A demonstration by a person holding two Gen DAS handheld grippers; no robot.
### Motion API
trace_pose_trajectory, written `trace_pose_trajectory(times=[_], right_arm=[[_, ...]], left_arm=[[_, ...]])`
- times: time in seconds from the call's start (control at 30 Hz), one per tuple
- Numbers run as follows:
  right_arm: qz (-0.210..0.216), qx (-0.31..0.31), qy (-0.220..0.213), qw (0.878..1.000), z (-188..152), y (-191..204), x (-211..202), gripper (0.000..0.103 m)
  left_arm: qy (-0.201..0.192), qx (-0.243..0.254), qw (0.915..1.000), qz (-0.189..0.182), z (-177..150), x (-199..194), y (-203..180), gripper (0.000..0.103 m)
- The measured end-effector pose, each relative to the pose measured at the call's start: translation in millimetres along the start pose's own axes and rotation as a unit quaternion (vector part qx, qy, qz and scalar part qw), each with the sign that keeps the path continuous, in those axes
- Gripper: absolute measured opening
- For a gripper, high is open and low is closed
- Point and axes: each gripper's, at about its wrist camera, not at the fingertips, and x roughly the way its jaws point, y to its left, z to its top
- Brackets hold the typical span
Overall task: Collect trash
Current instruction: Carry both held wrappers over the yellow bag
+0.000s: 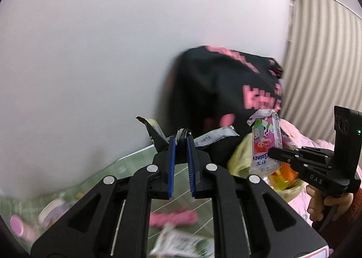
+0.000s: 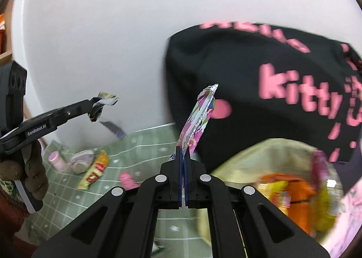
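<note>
My left gripper (image 1: 181,140) is shut on a torn black and silver wrapper (image 1: 203,139), held up in the air; it also shows in the right wrist view (image 2: 94,105) with the wrapper (image 2: 101,104). My right gripper (image 2: 183,151) is shut on a pink cartoon-print wrapper (image 2: 199,119), held upright; in the left wrist view the right gripper (image 1: 272,153) holds that wrapper (image 1: 265,142) above the yellowish trash bag (image 1: 239,158). The bag (image 2: 248,158) is open at lower right and holds orange and yellow packets (image 2: 294,192).
A black Hello Kitty bag (image 2: 260,72) stands against the white wall behind. On the green checked cloth (image 2: 140,144) lie a yellow snack packet (image 2: 95,172), a pink bottle (image 2: 56,160), a small tub (image 2: 82,159), a pink item (image 2: 126,179) and a green-white wrapper (image 1: 181,242).
</note>
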Motion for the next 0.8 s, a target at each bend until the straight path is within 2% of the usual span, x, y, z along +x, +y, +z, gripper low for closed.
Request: trace_pose_trajectory(times=[0.23,0.5,0.63,0.8], right_arm=[[-0.078,0.047,-0.017,0.996,-12,-57,-48,0.003],[-0.142,0.079,-0.022,0.986,-27,-106,-85,0.003],[-0.151,0.089,0.006,0.984,-35,-125,-81,0.003],[-0.144,0.086,0.067,0.984,-48,-141,-47,0.003]], left_arm=[[0.008,0.06,0.9951,-0.078,12,29,-65,0.01],[0.041,0.075,0.9867,-0.138,9,66,-105,0.01],[0.067,0.077,0.9805,-0.168,5,91,-122,0.01],[0.12,0.073,0.9681,-0.207,-4,130,-145,0.01]])
